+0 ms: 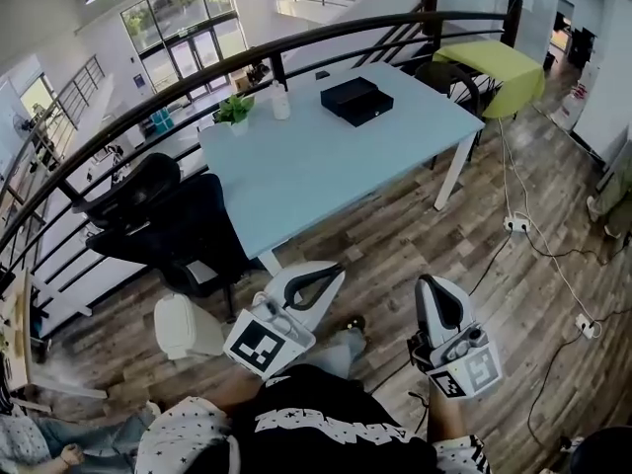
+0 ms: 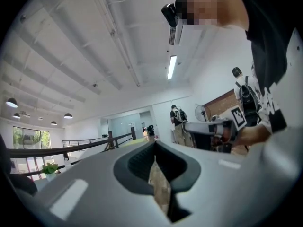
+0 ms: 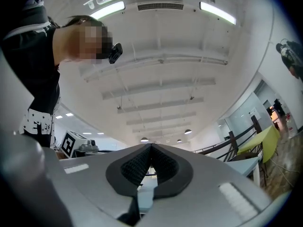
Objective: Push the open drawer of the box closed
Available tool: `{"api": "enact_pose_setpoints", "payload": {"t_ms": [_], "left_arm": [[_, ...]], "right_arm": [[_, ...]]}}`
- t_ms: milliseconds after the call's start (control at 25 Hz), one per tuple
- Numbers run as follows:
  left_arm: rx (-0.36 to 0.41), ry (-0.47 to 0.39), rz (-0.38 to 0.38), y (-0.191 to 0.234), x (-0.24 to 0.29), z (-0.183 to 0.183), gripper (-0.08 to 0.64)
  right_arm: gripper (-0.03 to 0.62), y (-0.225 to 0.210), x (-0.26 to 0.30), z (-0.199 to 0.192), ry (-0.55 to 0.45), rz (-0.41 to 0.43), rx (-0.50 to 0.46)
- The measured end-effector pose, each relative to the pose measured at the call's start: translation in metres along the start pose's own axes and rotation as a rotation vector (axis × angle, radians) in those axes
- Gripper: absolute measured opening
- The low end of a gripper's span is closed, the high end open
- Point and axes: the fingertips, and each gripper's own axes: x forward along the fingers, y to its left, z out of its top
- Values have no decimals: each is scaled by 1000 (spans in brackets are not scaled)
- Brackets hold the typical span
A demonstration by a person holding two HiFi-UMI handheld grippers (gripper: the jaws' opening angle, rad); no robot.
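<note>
A black box (image 1: 355,100) rests near the far edge of the light blue table (image 1: 326,166); it is too small here to make out its drawer. Both grippers are held close to the person's body, over the wooden floor and well short of the table. My left gripper (image 1: 332,271) points toward the table with its jaws together and nothing between them; they meet in the left gripper view too (image 2: 154,150). My right gripper (image 1: 429,283) is shut and empty and tilts slightly upward, its tips closed in the right gripper view (image 3: 151,148).
A black office chair (image 1: 168,215) and a white stool (image 1: 183,326) stand left of the table's near corner. A small plant (image 1: 235,110) and a white cup (image 1: 281,105) sit on the table. A dark railing (image 1: 296,42) runs behind. Cables and a power strip (image 1: 517,224) lie at right.
</note>
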Motion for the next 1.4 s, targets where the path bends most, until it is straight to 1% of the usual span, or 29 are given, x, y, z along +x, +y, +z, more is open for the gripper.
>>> {"api": "enact_pose_setpoints", "payload": {"t_ms": [160,320,520,640,720,880,1000,1280,1400], "left_arm": [[-8,-5,-17,3,25,-4,0],[-29,-53,-43,10,56,-2,0],[-37,-52,-49,27,77,-12,0],[-50,-54,-29,42,89,-19,0],[-47,-53,-30,49,98,-22,0],[-11,-19,-30,60,114,-37,0],[-9,6,-31,70,126,-49,0],[-20,23,-15,97,155,-68,0],[-22,50,0,112,161,-80,0]], "right_arm": [[-3,-16,-3,0,29,-9,-39],[-3,-39,2,3,57,-26,-74],[-3,-60,16,-5,76,-49,-85],[-3,-72,26,-12,83,-46,-74],[-3,-80,34,-16,89,-39,-73],[-3,-101,45,-25,91,-45,-82],[-3,-113,57,-37,98,-40,-66],[-3,-147,84,-62,126,-32,-42],[-3,-158,101,-74,142,-18,-28]]}}
